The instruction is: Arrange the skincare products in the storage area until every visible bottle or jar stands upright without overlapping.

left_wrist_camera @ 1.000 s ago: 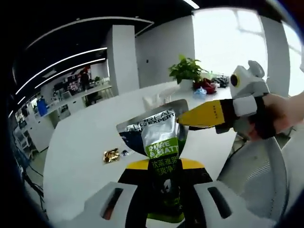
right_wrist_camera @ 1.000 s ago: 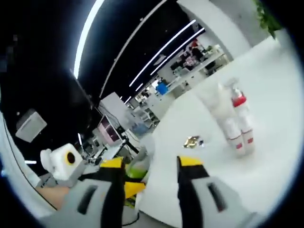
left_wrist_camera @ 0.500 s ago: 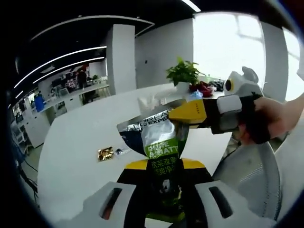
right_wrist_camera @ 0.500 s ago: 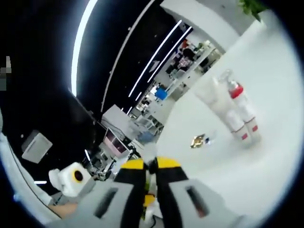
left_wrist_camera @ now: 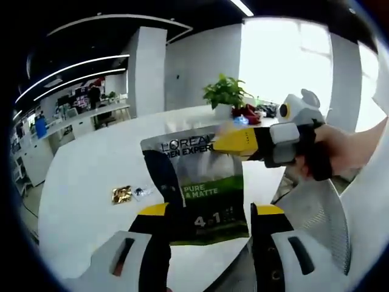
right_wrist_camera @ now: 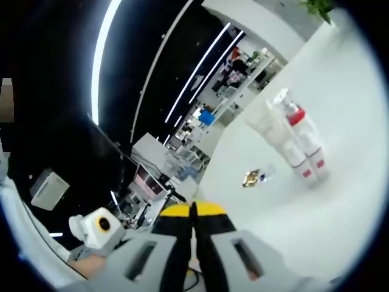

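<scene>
In the left gripper view my left claw rises from the bottom of the frame with its jaws spread, and the L'Oreal pouch hangs at centre frame between them; I cannot tell whether the left jaw touches it. My right claw comes in from the right edge, pressed together on the pouch's upper right corner. In the right gripper view the right claw sits at bottom centre with its tips closed on each other.

As I judge it, this is a handover: the right claw carries the pouch while the left lets go. To do it well I keep the pinch firm on the corner, let the pouch hang straight, and draw the left claw clear without brushing it.

The white counter lies across the right half of that view, with 2 red-and-white bottles standing upright at upper right and a small gold wrapper just left of them. I should set the pouch down beside the bottles, apart from both.
</scene>
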